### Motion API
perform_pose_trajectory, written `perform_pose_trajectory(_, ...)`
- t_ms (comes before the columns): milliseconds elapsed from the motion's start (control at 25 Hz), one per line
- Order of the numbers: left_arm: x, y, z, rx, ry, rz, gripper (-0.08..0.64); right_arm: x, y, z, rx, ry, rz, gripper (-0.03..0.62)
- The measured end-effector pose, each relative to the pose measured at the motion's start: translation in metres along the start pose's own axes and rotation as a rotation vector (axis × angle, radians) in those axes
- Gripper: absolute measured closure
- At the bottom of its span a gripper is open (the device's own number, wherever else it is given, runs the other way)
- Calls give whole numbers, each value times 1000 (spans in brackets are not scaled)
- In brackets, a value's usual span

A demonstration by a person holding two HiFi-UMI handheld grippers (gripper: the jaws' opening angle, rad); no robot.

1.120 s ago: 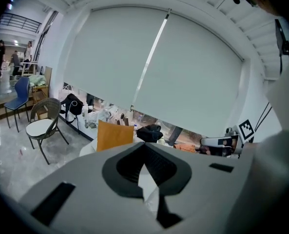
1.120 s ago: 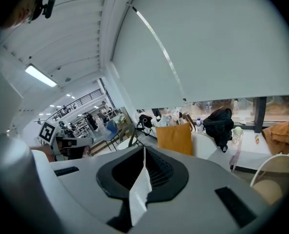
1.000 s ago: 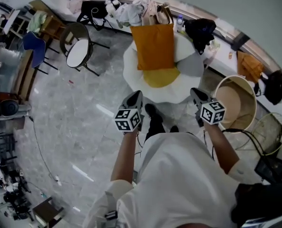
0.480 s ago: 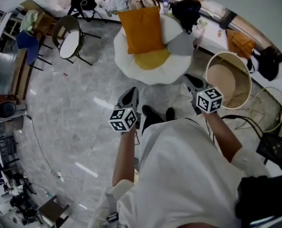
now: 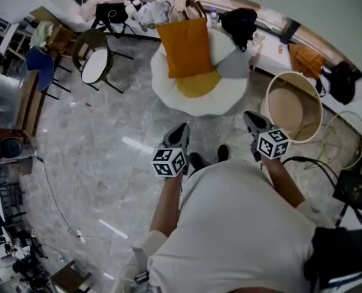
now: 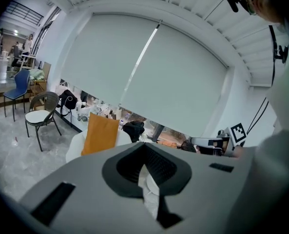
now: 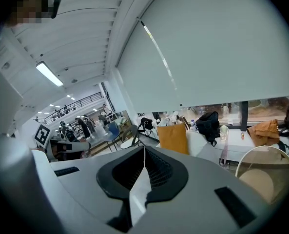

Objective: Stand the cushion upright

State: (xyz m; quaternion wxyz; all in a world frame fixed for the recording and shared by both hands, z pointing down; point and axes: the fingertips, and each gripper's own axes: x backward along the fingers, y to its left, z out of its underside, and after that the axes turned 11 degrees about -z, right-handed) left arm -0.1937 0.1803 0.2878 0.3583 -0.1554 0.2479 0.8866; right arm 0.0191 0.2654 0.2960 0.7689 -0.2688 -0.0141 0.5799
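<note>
Marble floor [image 5: 95, 139]: cushion [image 5: 185, 47] upright, well clear of fingers [image 5: 179, 134].

The head camera is looking steeply down past the person's shoulders [image 5: 242, 224] at the floor [image 5: 101, 163], while cameras on the left gripper [image 5: 182, 128] and right gripper [image 5: 248, 116] are facing forward along their own jaws, all three sharing the far-off orange cushion [image 5: 185, 47] and white seat [image 5: 168, 93].

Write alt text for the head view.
Seen from above, an orange cushion stands on a round white seat with a yellow centre. A person in a white shirt holds the left gripper and right gripper, both shut and empty, short of it over a grey floor.
</note>
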Motion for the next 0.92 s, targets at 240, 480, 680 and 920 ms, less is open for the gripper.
perform_pose_trajectory(240,2,1,-4,-29,11,26,558,-1,2,-5,-7,-23,23,555)
perform_pose_trajectory(480,-1,0,-10,-55,14,43,558,-5,4,-6,-20,-40,23,555)
perform_pose_trajectory(680,-6,0,-11,-66,24,47,558,-12,6,-2,-21,-23,7,555)
perform_pose_trajectory(920,-5,3,-13,-67,24,43,558,-16,8,-4,-23,-17,-5,555)
